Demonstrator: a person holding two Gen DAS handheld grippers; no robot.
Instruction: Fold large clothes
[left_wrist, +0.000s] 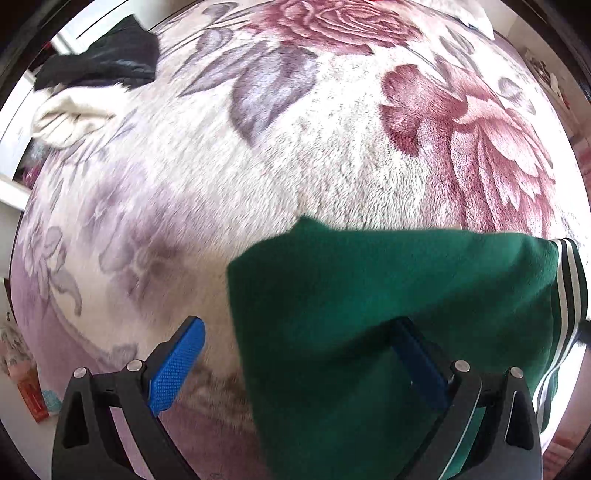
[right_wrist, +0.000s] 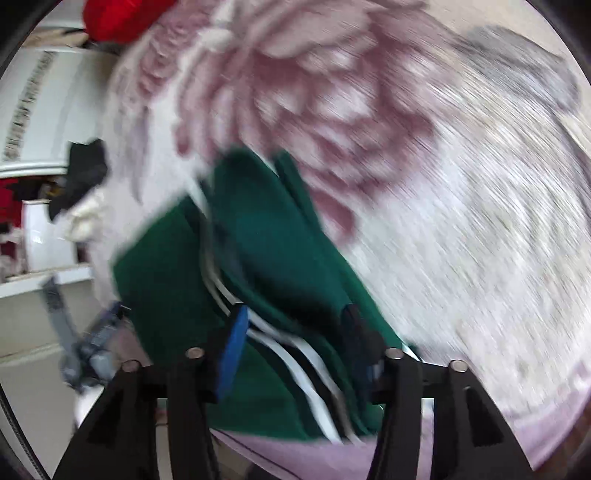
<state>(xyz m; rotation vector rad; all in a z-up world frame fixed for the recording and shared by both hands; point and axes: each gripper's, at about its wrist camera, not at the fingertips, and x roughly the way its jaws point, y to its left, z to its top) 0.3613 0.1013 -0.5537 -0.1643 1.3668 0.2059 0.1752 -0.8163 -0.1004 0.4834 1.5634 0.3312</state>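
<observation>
Green fleece garment with white-striped trim (left_wrist: 369, 314), soft and limp, lies under my parted, empty left gripper (left_wrist: 295, 354) and right gripper (right_wrist: 295, 339); I'd pinch its edge.

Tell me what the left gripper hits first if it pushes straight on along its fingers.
Probably the green garment: the left gripper stands open above its left edge, one finger over the cloth, the other over the floral blanket. Depth is unclear, so cloth or blanket could come first.

Your right gripper (right_wrist: 295, 343): jaws apart, over the cloth | green garment (right_wrist: 266, 258): folded, white stripes, lying between your jaws | floral blanket (right_wrist: 461, 221): beneath, blurred | red item (right_wrist: 122, 14): top left | black cloth (right_wrist: 85, 173): left edge.
</observation>
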